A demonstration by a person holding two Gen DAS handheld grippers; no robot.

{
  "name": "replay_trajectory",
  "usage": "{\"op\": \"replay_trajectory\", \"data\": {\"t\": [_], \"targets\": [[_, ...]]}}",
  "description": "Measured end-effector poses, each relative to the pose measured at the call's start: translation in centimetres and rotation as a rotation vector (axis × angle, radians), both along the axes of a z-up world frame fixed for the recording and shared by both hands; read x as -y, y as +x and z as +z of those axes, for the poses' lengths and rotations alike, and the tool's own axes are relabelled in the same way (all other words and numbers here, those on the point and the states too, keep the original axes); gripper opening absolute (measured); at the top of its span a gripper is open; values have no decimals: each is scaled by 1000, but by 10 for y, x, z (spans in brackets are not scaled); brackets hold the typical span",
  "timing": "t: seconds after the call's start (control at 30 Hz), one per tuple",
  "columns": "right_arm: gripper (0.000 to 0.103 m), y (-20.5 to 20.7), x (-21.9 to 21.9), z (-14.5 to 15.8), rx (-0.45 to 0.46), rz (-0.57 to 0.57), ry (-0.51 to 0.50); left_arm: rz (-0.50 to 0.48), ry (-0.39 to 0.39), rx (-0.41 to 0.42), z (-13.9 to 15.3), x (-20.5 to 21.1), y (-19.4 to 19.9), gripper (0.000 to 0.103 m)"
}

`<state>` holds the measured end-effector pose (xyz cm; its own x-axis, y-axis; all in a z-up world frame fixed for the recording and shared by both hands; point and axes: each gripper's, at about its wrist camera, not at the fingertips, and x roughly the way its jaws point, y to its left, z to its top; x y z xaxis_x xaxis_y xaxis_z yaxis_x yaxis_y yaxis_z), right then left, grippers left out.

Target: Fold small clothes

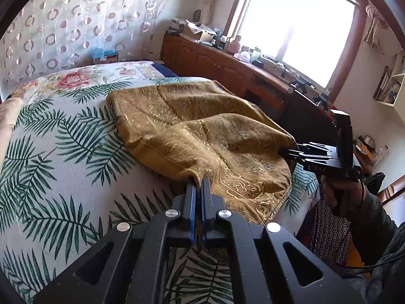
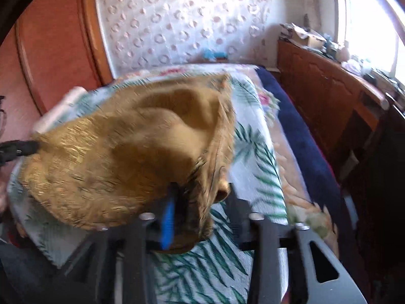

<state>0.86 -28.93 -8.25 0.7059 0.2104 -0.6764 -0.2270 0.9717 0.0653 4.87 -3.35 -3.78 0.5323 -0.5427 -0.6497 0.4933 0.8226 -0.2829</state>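
A golden-brown patterned cloth [image 1: 192,126] lies partly on the palm-leaf bedspread [image 1: 50,152], its near part lifted. My left gripper [image 1: 198,181] is shut on the cloth's near edge. My right gripper [image 1: 288,153] is shut on another corner at the right, held by a hand. In the blurred right wrist view the cloth [image 2: 114,157] drapes over my right gripper [image 2: 177,197], which pinches its edge; the left gripper [image 2: 22,148] holds the far left corner.
A wooden cabinet [image 1: 215,60] with clutter on top runs under the window [image 1: 298,25] beyond the bed. A patterned curtain [image 1: 76,25] hangs at the bed's head. A wooden headboard [image 2: 55,45] stands left in the right wrist view.
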Motion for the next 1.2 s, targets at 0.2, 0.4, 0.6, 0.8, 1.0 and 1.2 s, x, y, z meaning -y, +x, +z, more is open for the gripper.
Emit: {"op": "replay_trajectory", "data": {"t": [0.2, 0.4, 0.6, 0.8, 1.0, 1.2], "targets": [[56, -2, -13, -4, 4, 43, 53, 7, -5, -13, -6, 0, 0, 4], [11, -5, -35, -4, 8, 109, 10, 13, -21, -10, -4, -1, 0, 4], [7, -3, -8, 25, 33, 135, 172, 44, -71, 41, 20, -8, 8, 4], [7, 17, 0, 73, 104, 164, 249, 113, -90, 94, 43, -18, 45, 4], [7, 59, -3, 87, 129, 141, 251, 170, -64, 84, 39, -27, 101, 4], [35, 98, -12, 81, 112, 88, 226, 212, -34, 24, 17, -31, 146, 4]]}}
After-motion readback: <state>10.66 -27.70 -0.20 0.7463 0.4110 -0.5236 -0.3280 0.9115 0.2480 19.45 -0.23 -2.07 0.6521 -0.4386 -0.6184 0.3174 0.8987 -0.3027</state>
